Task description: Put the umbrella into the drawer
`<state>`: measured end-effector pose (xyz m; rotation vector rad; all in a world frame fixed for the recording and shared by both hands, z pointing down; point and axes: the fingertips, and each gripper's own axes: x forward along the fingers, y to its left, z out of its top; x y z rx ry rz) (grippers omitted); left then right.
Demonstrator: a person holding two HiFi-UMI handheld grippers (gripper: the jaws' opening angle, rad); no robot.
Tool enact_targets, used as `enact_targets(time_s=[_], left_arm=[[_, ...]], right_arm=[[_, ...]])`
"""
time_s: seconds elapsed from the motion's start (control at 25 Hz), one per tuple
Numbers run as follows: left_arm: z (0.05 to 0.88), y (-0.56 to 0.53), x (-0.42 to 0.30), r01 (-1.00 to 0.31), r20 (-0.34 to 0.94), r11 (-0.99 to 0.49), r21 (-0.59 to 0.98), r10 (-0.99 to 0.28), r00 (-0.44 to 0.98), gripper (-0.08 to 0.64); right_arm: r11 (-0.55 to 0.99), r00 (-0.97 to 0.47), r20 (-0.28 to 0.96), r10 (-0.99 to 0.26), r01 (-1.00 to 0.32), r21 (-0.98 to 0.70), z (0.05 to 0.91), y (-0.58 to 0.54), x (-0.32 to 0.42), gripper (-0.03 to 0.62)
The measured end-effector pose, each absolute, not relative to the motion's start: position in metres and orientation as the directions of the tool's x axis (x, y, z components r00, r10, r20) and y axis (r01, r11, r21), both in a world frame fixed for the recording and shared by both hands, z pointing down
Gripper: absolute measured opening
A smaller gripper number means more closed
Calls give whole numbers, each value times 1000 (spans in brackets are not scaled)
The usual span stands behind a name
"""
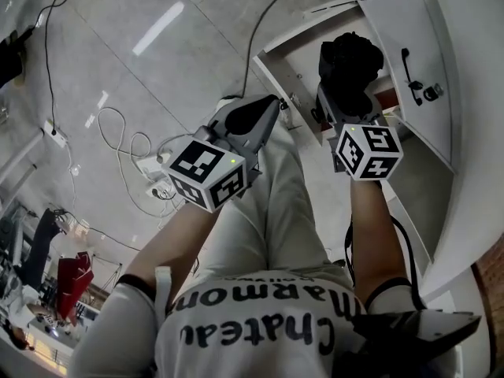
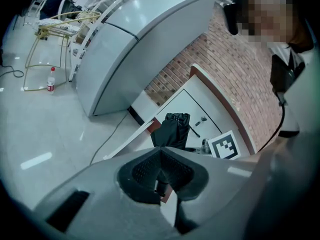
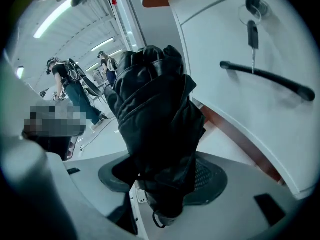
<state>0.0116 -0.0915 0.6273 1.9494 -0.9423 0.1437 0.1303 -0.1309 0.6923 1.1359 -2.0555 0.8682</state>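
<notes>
While it hangs over the open drawer (image 1: 295,50) at one o'clock, the folded black umbrella (image 1: 349,63) sits clamped in the right hand-held gripper (image 3: 161,180). Left hand-held gripper (image 2: 160,171) closed, empty. Likely light, with soft fabric over a stiff core. Best gripped mid-bundle.

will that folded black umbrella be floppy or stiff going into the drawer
Probably soft outside: fabric on the umbrella bunches in loose folds above the right gripper. Likely a stiff core, since it stands straight out of the jaws without drooping. Lumpy, so unlikely to roll far.
</notes>
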Motion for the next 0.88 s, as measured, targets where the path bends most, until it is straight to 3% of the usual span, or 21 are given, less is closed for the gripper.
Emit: enact_targets(time_s=[0.88], left_arm=[[703, -67, 17, -645, 470, -265, 717, -500, 727, 15]], right_arm=[[333, -337, 826, -452, -923, -194, 773, -125, 154, 256]])
